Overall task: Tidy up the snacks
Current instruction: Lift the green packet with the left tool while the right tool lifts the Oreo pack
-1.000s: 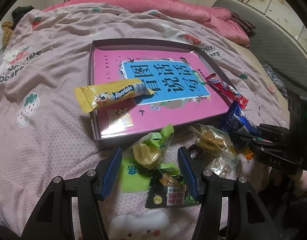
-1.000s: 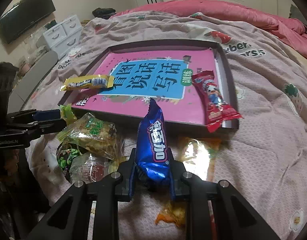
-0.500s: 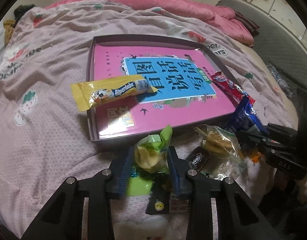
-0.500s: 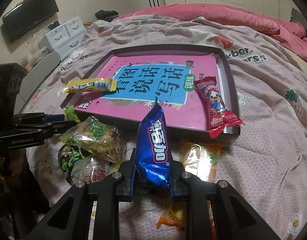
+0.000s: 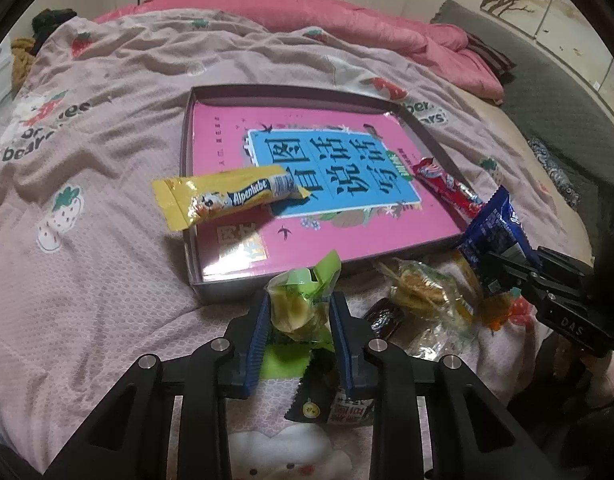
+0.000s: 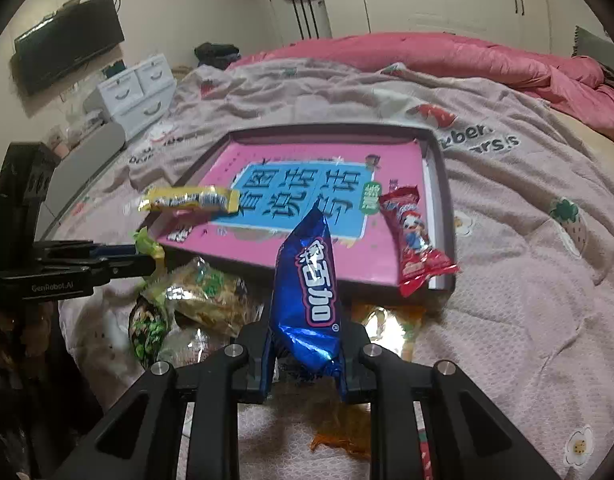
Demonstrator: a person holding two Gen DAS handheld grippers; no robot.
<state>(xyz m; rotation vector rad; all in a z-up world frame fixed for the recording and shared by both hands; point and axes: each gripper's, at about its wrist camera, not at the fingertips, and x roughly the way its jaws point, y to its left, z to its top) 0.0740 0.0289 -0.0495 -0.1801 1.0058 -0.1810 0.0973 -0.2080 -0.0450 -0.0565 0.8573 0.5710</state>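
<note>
Your left gripper [image 5: 297,316] has just been closing; its blue pads now press either side of a green-and-yellow snack packet [image 5: 299,300], which sits at the near edge of the tray, just outside its wall. The packet's twisted green top sticks up above the pads.

Your right gripper [image 6: 303,354] is clamped narrow on a blue snack bag [image 6: 309,284]. The bag stands upright between the jaws, its tip pointing toward the tray, clear of the bedspread.

The tray [image 5: 186,184], a shallow dark box, lies flat on the pink strawberry-print bedspread [image 5: 87,280]. A pink book with a blue title panel [image 5: 331,172] fills its floor.

A yellow candy stick [image 5: 227,198] lies across the tray's left wall, one end on the book, the other hanging out over the bedspread. A red wrapper [image 6: 413,240] lies along the tray's right side, its near end over the front wall.

Loose pile on the bedspread just in front of the tray, between your two grippers: a clear bag of crackers [image 5: 423,292], a small dark-wrapped sweet [image 5: 383,316], a dark green packet [image 6: 149,328] and an orange packet [image 6: 391,324]. More of that pile lies under your left gripper; the print on it is not legible.
</note>
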